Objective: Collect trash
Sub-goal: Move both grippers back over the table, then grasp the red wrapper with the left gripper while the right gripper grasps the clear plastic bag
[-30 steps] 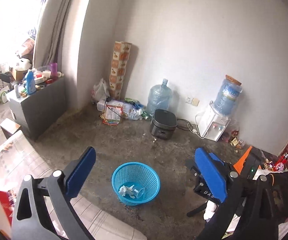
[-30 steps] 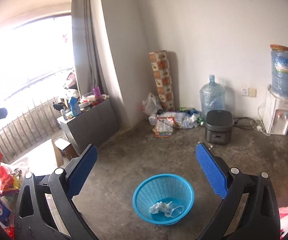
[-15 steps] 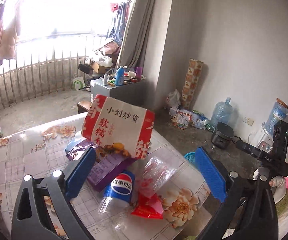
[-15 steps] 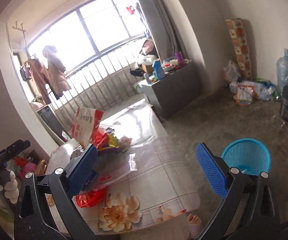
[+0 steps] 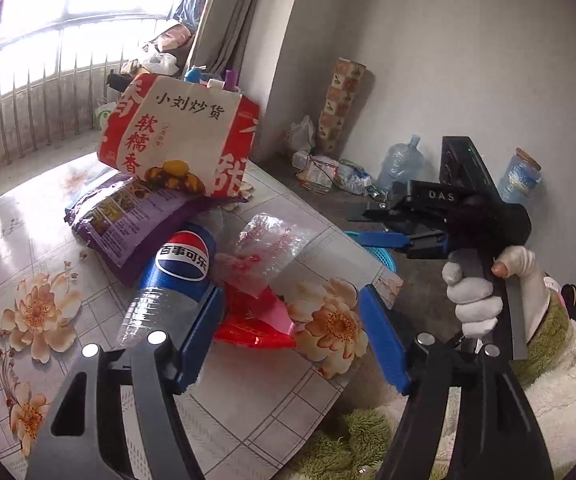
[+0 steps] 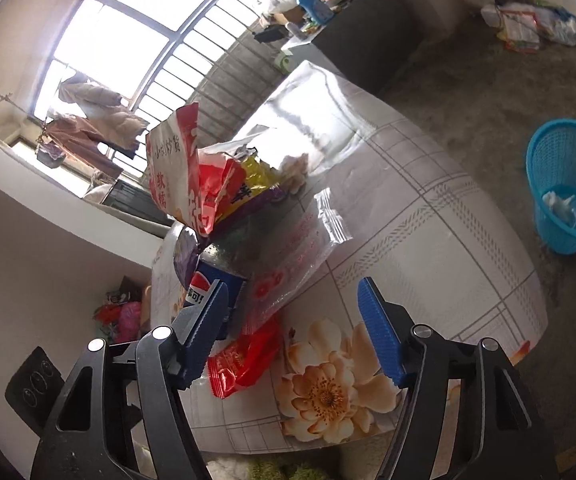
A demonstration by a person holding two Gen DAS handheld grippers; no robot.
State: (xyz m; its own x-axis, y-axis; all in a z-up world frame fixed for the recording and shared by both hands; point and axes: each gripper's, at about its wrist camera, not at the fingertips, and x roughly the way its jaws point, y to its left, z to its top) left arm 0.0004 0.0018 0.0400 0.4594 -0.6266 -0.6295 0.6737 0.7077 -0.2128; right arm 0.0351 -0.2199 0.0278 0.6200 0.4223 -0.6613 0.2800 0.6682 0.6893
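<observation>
Since half a second ago, both views have been brought closer to the trash pile, which was seen from farther off then. The left hand-held gripper [image 5: 291, 340] is held with its jaws spread wide and nothing between them, just above the red wrapper [image 5: 254, 326] and beside the Pepsi bottle [image 5: 172, 280]. The right hand-held gripper [image 6: 293, 334] is likewise wide open and empty, near the same wrapper [image 6: 244, 356].

On the worktop [image 5: 20, 224], covered by a glossy floral cloth, a large red-and-white snack bag [image 5: 180, 140] is propped on a purple packet [image 5: 136, 216], with a clear plastic bag [image 5: 264, 252] next to the bottle. The blue basket [image 6: 567, 184] stands on the concrete floor [image 6: 467, 92], well apart from the pile, with some pale scraps inside. Barred windows and water jugs [image 5: 399, 164] along the wall are seen beyond.
</observation>
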